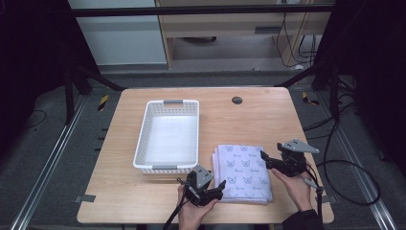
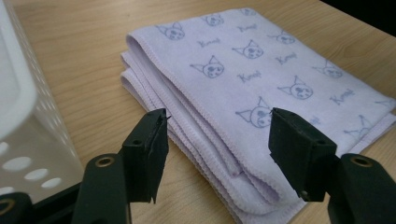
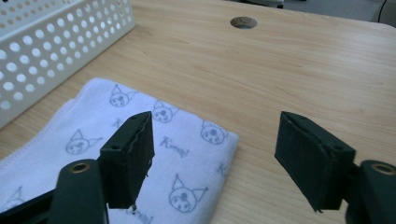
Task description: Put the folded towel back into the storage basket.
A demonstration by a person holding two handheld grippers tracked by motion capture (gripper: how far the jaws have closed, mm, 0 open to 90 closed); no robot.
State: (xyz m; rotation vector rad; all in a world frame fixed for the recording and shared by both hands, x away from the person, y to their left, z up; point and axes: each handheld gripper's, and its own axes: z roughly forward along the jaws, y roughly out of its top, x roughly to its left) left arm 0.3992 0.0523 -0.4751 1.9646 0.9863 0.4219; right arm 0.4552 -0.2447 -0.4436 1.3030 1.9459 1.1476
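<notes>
Both grippers sit at the folded lilac cloth with the cat-face print (image 1: 243,172), lower centre-right of the high view, flat on the light wooden table (image 1: 258,120) just right of the white perforated plastic basket (image 1: 168,135). The basket looks empty from here. Left gripper (image 1: 221,186) is at the cloth's near-left corner, lower centre of the frame. In the left gripper view its jaws stand apart with nothing pinched, and the stacked folded edges of the cloth (image 2: 243,84) lie just ahead, running from upper left to lower right between the two pads. Right gripper (image 1: 263,157) is at the cloth's right edge, about mid-height. In the right gripper view its jaws are also spread and empty, and the cloth's corner (image 3: 154,154) sits under the left pad while the right pad is over bare wood. I can't tell from these views whether either gripper touches the fabric. The cloth's long axis runs away from me, roughly parallel to the basket's long side. I read this as lining up a two-point pickup. The left gripper is the better aligned, with the layered hem square in its gap. The right one straddles the edge, so I'd want it a little further over the cloth before closing. The basket lies left of the cloth, on the left gripper's side.
</notes>
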